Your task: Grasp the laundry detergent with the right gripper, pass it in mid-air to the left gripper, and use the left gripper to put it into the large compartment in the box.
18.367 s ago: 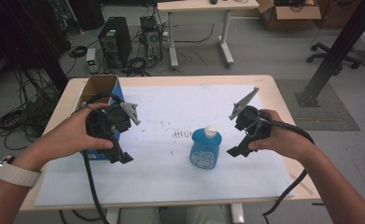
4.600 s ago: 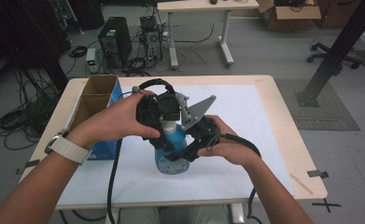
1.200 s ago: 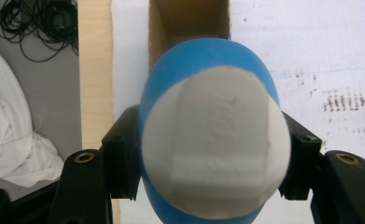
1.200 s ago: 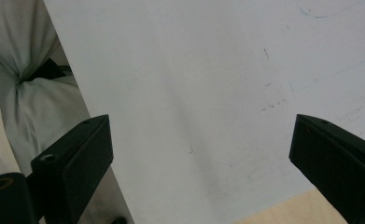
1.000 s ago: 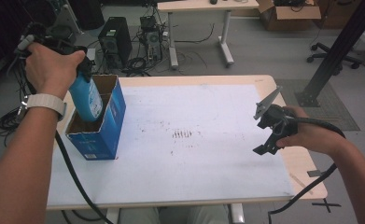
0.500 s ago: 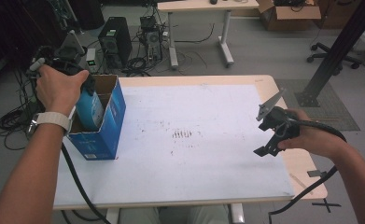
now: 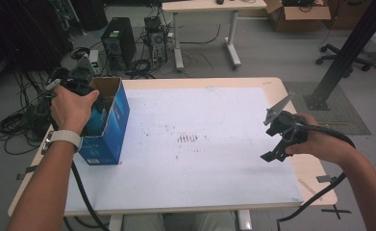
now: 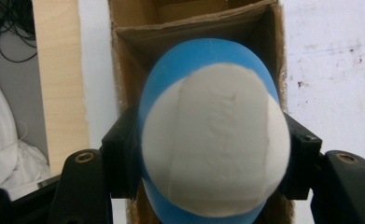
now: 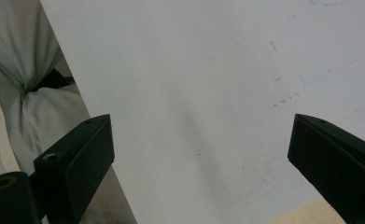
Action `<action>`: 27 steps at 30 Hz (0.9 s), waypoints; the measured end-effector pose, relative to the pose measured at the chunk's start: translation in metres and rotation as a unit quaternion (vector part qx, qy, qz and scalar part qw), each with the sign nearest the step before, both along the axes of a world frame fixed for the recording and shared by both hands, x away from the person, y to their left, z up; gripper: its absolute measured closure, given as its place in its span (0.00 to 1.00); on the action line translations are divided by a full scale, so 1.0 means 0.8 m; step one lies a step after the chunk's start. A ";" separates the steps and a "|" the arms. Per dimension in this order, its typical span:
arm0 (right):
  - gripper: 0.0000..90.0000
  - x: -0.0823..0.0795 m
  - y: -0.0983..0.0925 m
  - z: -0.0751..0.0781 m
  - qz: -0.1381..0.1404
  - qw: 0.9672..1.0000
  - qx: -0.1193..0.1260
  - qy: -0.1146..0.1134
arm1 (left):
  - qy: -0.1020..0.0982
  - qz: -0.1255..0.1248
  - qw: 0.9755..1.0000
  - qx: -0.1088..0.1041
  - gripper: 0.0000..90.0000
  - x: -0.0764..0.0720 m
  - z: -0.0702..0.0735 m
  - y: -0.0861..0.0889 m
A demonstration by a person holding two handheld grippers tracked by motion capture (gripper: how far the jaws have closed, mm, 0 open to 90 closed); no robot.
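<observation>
A blue bottle with a white cap is clamped between the jaws of the left gripper, whose black pads are pressed against its two sides just below the cap, as the left gripper view shows. The bottle is held over the open top of a blue cardboard box, and its lower part is seen inside the brown walls of the box. In the high view the left gripper is found at the box's opening, grasped by the left hand, on whose wrist a white band is worn. The box is stood on the desk at its left edge, near the far left corner, on the white sheet by which most of the desk top is covered. The right gripper is held in the right hand above the right edge of the desk, well apart from the box. Its jaws are spread wide in the right gripper view, and nothing is gripped or touched by them; the white sheet is seen between them.
</observation>
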State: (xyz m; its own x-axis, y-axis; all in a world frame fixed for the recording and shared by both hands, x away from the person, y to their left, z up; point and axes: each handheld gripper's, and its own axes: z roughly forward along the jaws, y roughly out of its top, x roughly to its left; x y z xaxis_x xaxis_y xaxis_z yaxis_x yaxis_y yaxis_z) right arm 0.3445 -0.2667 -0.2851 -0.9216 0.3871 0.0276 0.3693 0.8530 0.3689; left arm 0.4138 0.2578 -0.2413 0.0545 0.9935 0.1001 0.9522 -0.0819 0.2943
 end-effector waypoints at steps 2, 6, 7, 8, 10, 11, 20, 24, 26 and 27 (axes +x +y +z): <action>0.08 0.000 0.000 0.000 -0.001 1.000 -0.001 0.000 | 0.002 0.000 1.000 -0.001 0.42 0.001 -0.010 0.001; 0.08 0.000 -0.001 -0.002 -0.003 1.000 0.001 0.002 | 0.004 0.002 1.000 -0.001 0.42 0.001 -0.017 0.003; 0.08 0.000 -0.001 -0.002 -0.003 1.000 0.001 0.002 | 0.004 0.002 1.000 -0.001 0.42 0.001 -0.020 0.003; 0.08 0.000 -0.001 -0.003 -0.003 1.000 0.001 0.002 | 0.004 0.000 1.000 -0.001 0.42 0.001 -0.022 0.004; 0.08 0.000 -0.002 -0.004 -0.005 1.000 0.000 0.003 | 0.008 -0.001 1.000 -0.001 0.42 0.002 -0.027 0.004; 0.08 0.000 -0.002 -0.004 -0.005 1.000 0.000 0.003 | 0.010 -0.002 1.000 -0.001 0.42 0.002 -0.028 0.004; 0.09 -0.001 -0.003 -0.007 -0.007 1.000 -0.002 0.005 | 0.020 -0.002 1.000 -0.007 0.42 0.004 -0.045 0.006; 0.09 0.000 -0.004 -0.010 -0.008 1.000 -0.003 0.008 | 0.018 -0.005 1.000 -0.008 0.42 0.004 -0.050 0.007; 0.09 -0.001 -0.004 -0.011 -0.008 1.000 -0.003 0.008 | 0.021 -0.007 1.000 -0.007 0.42 0.006 -0.049 0.006; 0.09 0.000 -0.004 -0.011 -0.007 1.000 -0.003 0.007 | 0.022 -0.008 1.000 -0.008 0.42 0.006 -0.050 0.006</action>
State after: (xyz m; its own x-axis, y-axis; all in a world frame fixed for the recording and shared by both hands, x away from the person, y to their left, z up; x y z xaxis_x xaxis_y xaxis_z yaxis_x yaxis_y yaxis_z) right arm 0.3443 -0.2696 -0.2939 -0.9153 0.4009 0.0387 0.3872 0.8496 0.3581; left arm 0.4186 0.2625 -0.2811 0.0754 0.9938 0.0821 0.9628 -0.0940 0.2535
